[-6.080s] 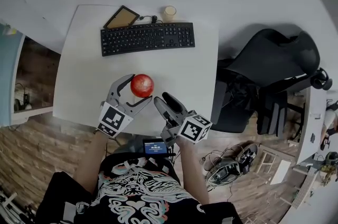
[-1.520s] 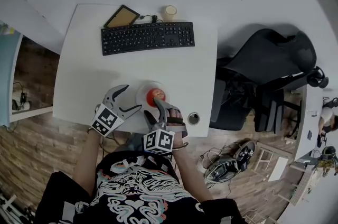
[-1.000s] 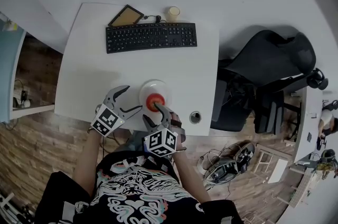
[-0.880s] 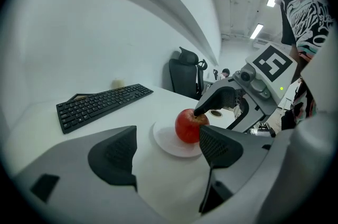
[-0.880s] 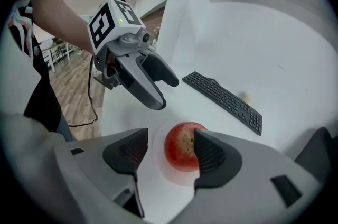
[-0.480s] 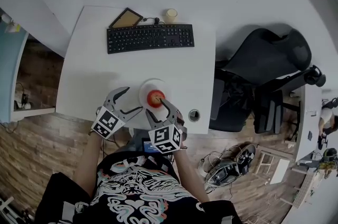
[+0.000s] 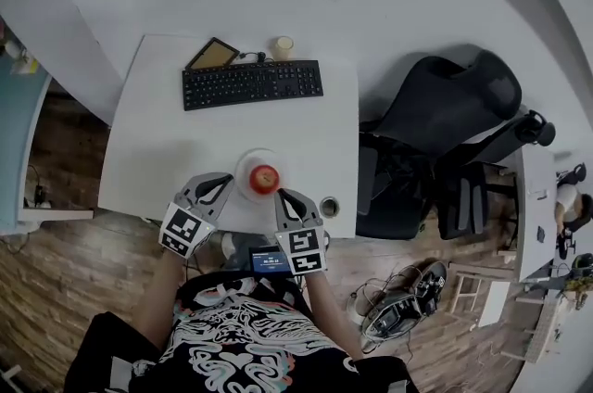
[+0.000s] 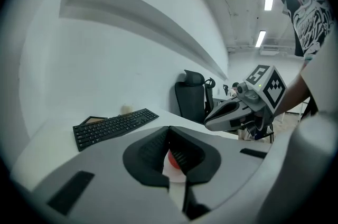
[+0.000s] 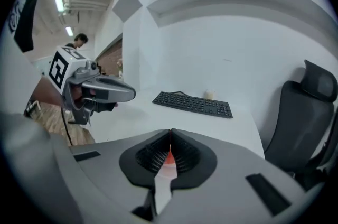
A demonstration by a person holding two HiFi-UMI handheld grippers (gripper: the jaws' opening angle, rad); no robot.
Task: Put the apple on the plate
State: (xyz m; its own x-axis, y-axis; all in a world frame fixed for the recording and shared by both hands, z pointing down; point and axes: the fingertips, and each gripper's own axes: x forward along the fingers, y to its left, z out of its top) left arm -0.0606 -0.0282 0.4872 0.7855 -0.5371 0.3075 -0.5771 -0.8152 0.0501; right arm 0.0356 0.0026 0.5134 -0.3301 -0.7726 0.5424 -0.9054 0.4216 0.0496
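The red apple (image 7: pixel 264 179) rests on the small white plate (image 7: pixel 243 167) near the desk's front edge. My left gripper (image 7: pixel 222 185) sits just left of the plate, and my right gripper (image 7: pixel 285 196) just in front of it on the right. Neither touches the apple. Both have just been closing their jaws with nothing between them, and both are now shut and empty. In the left gripper view the shut gripper (image 8: pixel 169 128) hides most of the apple (image 8: pixel 173 160). In the right gripper view only a red sliver of apple (image 9: pixel 168 158) shows below the shut gripper (image 9: pixel 170 133).
A black keyboard (image 7: pixel 252 83) lies at the desk's far side, with a framed pad (image 7: pixel 213 54) and a pale cup (image 7: pixel 283 46) behind it. A round cable hole (image 7: pixel 328 206) is at the front right corner. A black office chair (image 7: pixel 445 113) stands right of the desk.
Both grippers went from wide open to shut and drew back from the plate toward the person, rising a little. The apple stays on the plate.
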